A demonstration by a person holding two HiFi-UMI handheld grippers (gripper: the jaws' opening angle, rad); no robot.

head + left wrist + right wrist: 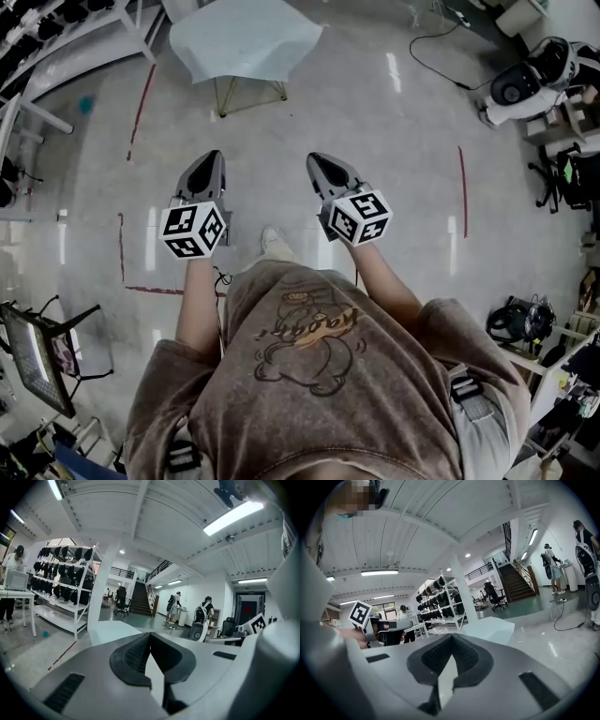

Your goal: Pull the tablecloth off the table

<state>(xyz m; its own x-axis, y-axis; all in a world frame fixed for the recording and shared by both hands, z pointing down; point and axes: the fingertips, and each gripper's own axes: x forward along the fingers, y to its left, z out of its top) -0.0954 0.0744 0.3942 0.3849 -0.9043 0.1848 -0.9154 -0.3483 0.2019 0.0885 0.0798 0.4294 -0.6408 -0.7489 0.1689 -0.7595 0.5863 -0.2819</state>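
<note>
Both claws are held out level and aimed up-frame, apparently readied for the approach. The left claw [208, 161] and right claw [323, 164] are pinched fully closed, nothing gripped. The tablecloth [246, 37], pale and smooth with drooping corners, is draped over the thin-legged desk [251, 92] at top centre, well apart.

The floor [375, 122] looks glossy and reflective, the tablecloth [246, 39] smooth, matt cloth.

The person wears a brown short-sleeved T-shirt [394, 412] with a dark cartoon print at lower centre, and a pale shoe [275, 244]. The left gripper [214, 156] and right gripper [317, 160] are grey, with black ribbed pads [135, 656]; each of the 2 carries a black-and-white marker cube.
</note>
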